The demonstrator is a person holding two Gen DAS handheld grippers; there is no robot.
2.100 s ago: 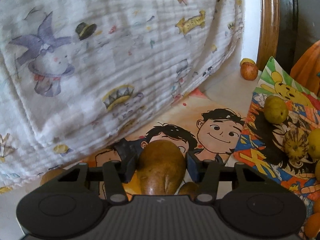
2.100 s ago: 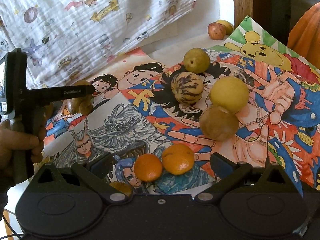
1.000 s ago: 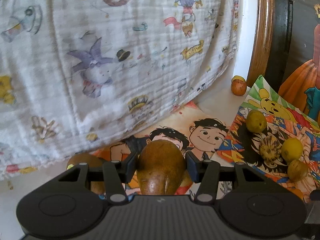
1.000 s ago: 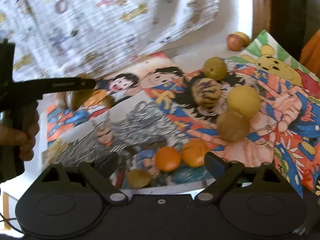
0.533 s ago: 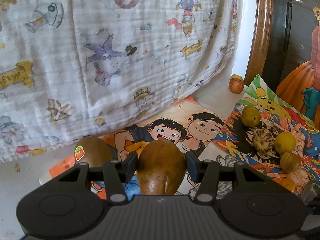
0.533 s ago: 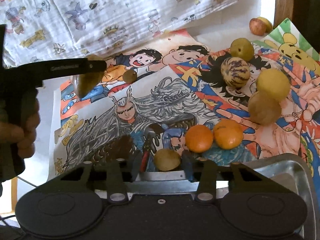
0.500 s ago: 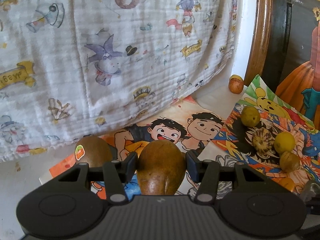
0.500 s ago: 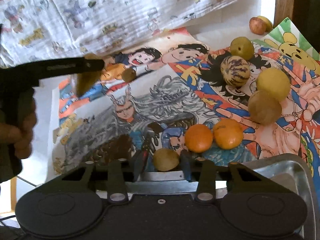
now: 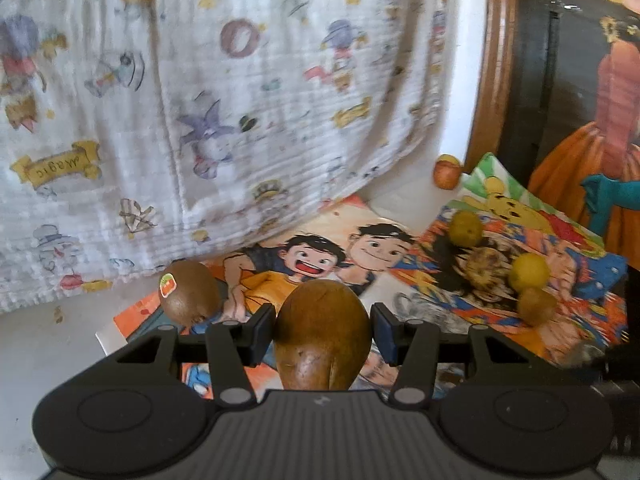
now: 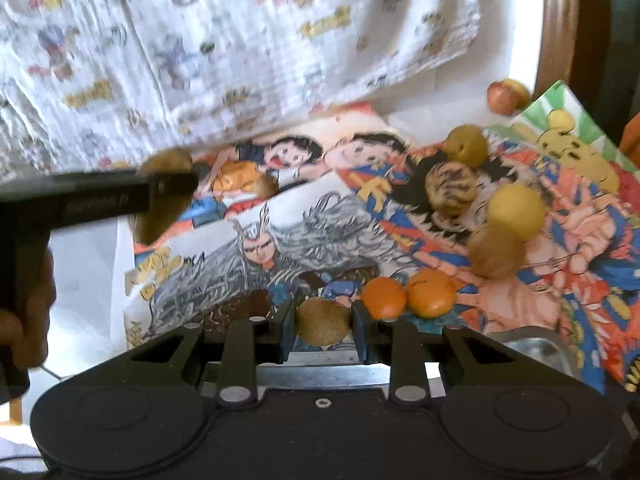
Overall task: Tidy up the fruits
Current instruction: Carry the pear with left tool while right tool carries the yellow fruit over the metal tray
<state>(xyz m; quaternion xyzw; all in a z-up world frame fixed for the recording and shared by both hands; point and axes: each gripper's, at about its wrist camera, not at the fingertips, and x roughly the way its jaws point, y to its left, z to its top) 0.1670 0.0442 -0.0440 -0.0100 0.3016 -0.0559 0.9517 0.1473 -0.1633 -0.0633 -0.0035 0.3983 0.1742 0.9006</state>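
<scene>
Both grippers clamped on fruit
Left gripper [image 9: 323,330] grips a brown pear [image 9: 322,334]; right gripper [image 10: 323,325] grips a kiwi [image 10: 322,321], two oranges [image 10: 408,293] just right.

A home: child's cartoon-print muslin cloth [image 9: 208,100] fills the upper frame, with colourful cartoon posters [image 10: 280,240] spread below.

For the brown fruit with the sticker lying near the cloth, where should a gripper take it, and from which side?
Grip the stickered fruit across its narrow middle, coming from above. It is egg-shaped and lies free on the poster, so the fingers could likely close on its widest sides. The cloth hangs close behind, and the left gripper already holds a brown fruit.
</scene>
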